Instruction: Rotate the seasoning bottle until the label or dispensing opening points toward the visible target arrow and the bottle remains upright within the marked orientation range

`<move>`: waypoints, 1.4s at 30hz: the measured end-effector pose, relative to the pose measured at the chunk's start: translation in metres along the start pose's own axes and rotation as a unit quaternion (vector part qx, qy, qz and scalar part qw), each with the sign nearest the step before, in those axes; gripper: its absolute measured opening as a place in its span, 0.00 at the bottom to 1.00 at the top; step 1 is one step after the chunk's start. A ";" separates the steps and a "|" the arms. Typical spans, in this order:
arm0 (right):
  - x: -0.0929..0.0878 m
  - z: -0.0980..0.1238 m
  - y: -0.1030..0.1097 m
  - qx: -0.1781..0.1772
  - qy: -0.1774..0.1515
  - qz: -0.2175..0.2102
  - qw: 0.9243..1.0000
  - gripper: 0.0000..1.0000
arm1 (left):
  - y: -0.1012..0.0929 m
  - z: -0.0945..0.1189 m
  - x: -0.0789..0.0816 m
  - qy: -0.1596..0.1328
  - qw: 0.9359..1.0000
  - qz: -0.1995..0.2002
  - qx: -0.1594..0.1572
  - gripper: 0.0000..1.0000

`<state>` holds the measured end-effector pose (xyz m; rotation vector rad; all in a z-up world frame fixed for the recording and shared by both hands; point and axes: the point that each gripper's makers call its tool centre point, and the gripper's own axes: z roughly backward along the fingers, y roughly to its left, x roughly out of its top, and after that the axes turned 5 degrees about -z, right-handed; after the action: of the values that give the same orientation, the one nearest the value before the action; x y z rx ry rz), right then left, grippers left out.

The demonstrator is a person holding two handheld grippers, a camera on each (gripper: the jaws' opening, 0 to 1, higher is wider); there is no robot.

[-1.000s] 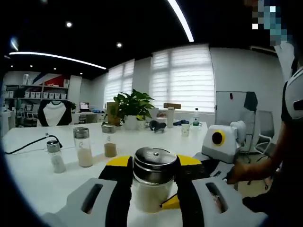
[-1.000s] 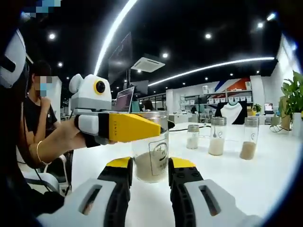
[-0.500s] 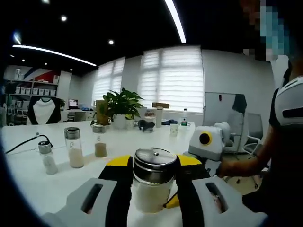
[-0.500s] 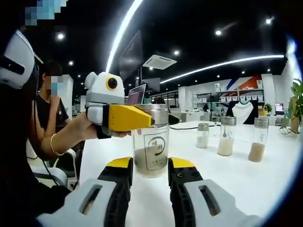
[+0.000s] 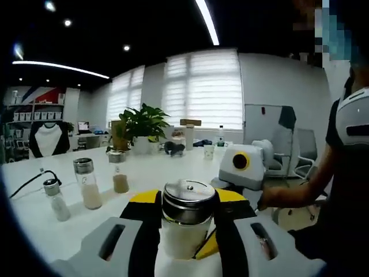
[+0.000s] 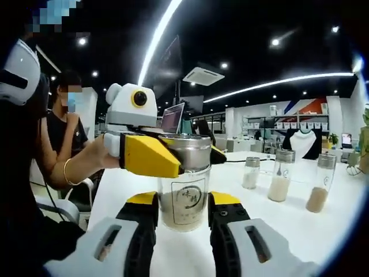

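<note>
- The seasoning bottle (image 6: 184,183) stands upright on the white table (image 6: 300,231); it is a clear glass jar with a steel lid and pale powder inside.
- In the right gripper view, the left gripper (image 6: 173,157) comes in from the left and its yellow jaws are pinching the bottle at the steel lid, one jaw on each side.
- In the left gripper view, the same bottle (image 5: 187,222) sits between this gripper's (image 5: 187,213) own black and yellow jaws, and both jaws touch it near the lid.
- The right gripper (image 6: 183,208) has its two jaws on each side of the lower part of the bottle. They seem to be just beside the glass, but I cannot tell if they press on it or leave a small gap.
- A square label (image 6: 185,197) with a round mark is on the bottle, and it faces the right gripper's camera.
- Beyond the bottle, on the same table, stand three smaller jars (image 6: 279,182) in a row (two with whitish powder, one with brown powder).
- Behind these jars, in the left gripper view, a green plant (image 5: 138,124) stands before the window blinds (image 5: 199,89).
- A person's hand (image 6: 95,158) holds the left gripper.
</note>
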<state>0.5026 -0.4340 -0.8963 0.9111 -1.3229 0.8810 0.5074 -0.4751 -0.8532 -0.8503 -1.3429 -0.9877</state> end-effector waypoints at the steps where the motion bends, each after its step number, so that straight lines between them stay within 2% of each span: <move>1: 0.000 0.000 0.000 0.007 0.000 0.001 1.000 0.31 | 0.002 0.001 0.000 0.000 1.000 0.001 0.000 0.37; 7: 0.000 -0.002 0.005 0.044 0.004 0.003 0.999 0.30 | 0.005 0.003 -0.001 -0.004 1.000 0.007 -0.004 0.37; 11: -0.002 -0.003 0.004 0.052 0.012 0.011 0.999 0.29 | 0.006 0.003 -0.003 -0.001 1.000 0.001 -0.002 0.37; 17: 0.001 -0.004 0.002 0.043 0.009 0.010 0.999 0.29 | 0.009 0.002 0.001 -0.006 1.000 -0.003 0.003 0.37; 20: 0.000 -0.006 -0.002 0.026 0.005 0.008 1.000 0.29 | 0.012 0.000 0.000 -0.004 1.000 -0.012 0.013 0.37; 25: -0.005 -0.011 -0.018 -0.032 -0.004 0.009 0.999 0.28 | 0.025 -0.002 -0.007 -0.005 0.998 -0.004 0.064 0.37; 31: -0.005 -0.021 -0.028 -0.091 -0.011 0.019 0.996 0.28 | 0.041 -0.001 -0.011 -0.017 0.990 0.013 0.138 0.39; 32: -0.005 -0.022 -0.028 -0.096 -0.014 0.021 0.995 0.28 | 0.041 -0.001 -0.011 -0.017 0.990 0.013 0.142 0.39; 35: -0.006 -0.025 -0.033 -0.127 -0.026 0.008 0.991 0.28 | 0.046 0.001 -0.013 -0.015 0.984 0.006 0.177 0.39; 38: -0.009 -0.026 -0.034 -0.144 -0.032 0.004 0.989 0.28 | 0.048 0.004 -0.017 0.000 0.977 -0.015 0.212 0.39; 42: -0.009 -0.027 -0.036 -0.170 -0.036 0.010 0.985 0.28 | 0.047 0.008 -0.017 -0.002 0.970 -0.023 0.243 0.38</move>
<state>0.5456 -0.4232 -0.9073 0.6670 -1.4912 0.6156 0.5484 -0.4493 -0.8665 -0.4501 -1.5270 -0.6457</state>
